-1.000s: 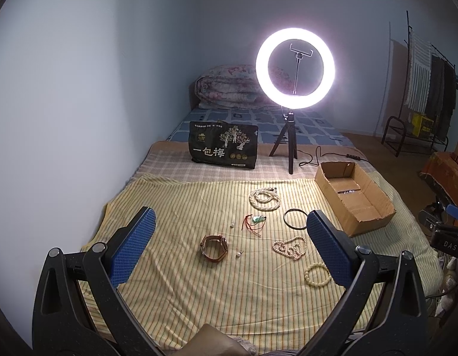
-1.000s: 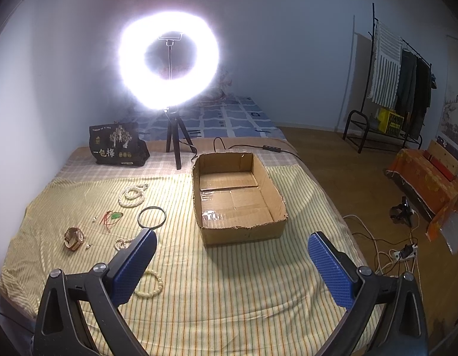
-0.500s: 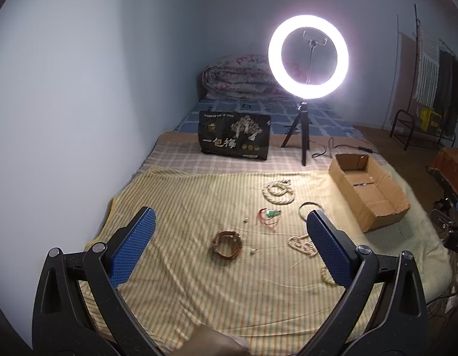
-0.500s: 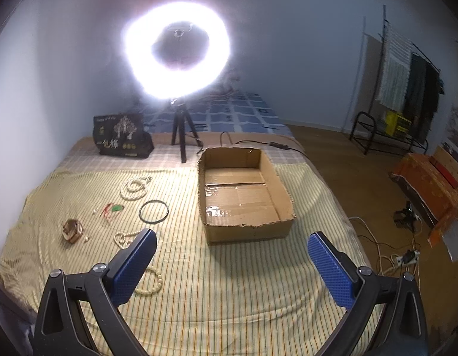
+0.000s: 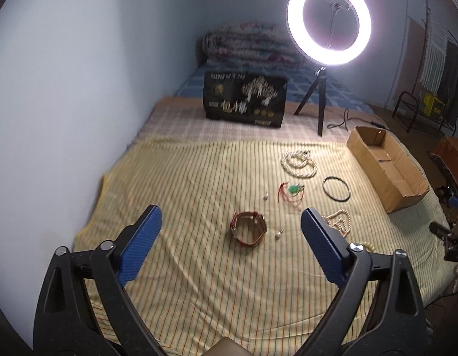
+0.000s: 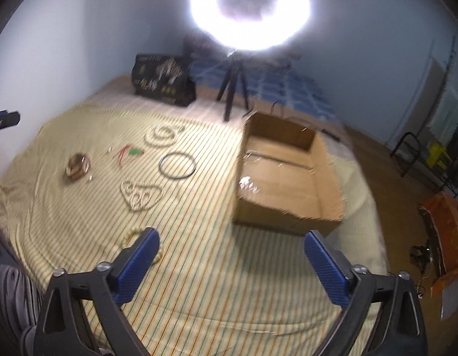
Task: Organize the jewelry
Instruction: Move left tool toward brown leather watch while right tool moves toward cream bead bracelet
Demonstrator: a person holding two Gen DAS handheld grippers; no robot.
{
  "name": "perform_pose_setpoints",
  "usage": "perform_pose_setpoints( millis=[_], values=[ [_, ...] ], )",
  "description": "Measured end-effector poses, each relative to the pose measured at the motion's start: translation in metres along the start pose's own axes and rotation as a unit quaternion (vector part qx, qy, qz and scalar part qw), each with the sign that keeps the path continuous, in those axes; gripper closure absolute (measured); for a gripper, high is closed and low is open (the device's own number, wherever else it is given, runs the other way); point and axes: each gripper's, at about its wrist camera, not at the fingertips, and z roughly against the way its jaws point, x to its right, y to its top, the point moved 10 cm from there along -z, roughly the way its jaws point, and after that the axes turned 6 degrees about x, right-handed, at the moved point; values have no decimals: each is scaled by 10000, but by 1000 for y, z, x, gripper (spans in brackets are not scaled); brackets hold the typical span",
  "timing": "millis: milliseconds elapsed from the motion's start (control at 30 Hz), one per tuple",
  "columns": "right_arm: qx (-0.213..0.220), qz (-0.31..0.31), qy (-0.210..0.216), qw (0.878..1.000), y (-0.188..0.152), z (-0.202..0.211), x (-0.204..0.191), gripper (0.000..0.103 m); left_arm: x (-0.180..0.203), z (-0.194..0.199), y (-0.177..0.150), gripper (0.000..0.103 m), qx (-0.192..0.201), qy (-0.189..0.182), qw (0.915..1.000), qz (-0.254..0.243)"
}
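Jewelry lies scattered on a yellow striped sheet. A brown leather watch sits just beyond my left gripper, whose jaws are closing with nothing between them. Farther off lie a coiled pearl necklace, a green pendant on red cord, a black bangle, a beaded necklace and two small earrings. My right gripper hovers over bare sheet, jaws closing on nothing. A bead bracelet peeks out behind its left finger. The open cardboard box stands ahead.
A lit ring light on a tripod and a black printed bag stand at the back of the bed. A wall runs along the left. Floor with cables, an orange-covered thing and a clothes rack lies right.
Both grippers have dropped lower and closer to the sheet and their jaws have narrowed slightly. The left view now centres on the watch. The right view has rolled and tilted down.
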Motion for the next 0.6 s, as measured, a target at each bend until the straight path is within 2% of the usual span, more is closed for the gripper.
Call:
perform_pose_setpoints(
  millis=[133, 200, 233, 400, 600],
  values=[
    [-280, 166, 355, 9988, -11, -19, -17, 17, -17, -29, -17, 25, -462, -100, 9984, 296],
    [-425, 179, 536, 9975, -16, -29, -24, 20, -23, -45, -27, 37, -692, -132, 9965, 446],
    [-506, 162, 610, 9967, -19, -33, -27, 23, -25, -54, -33, 39, -820, -168, 9952, 509],
    [-877, 146, 1015, 9909, -31, -51, -43, 29, -25, -82, -57, 43, -1246, -255, 9903, 551],
    [-1270, 229, 1324, 9828, -44, -70, -61, 38, -16, -103, -67, 43, -1495, -328, 9871, 465]
  ],
)
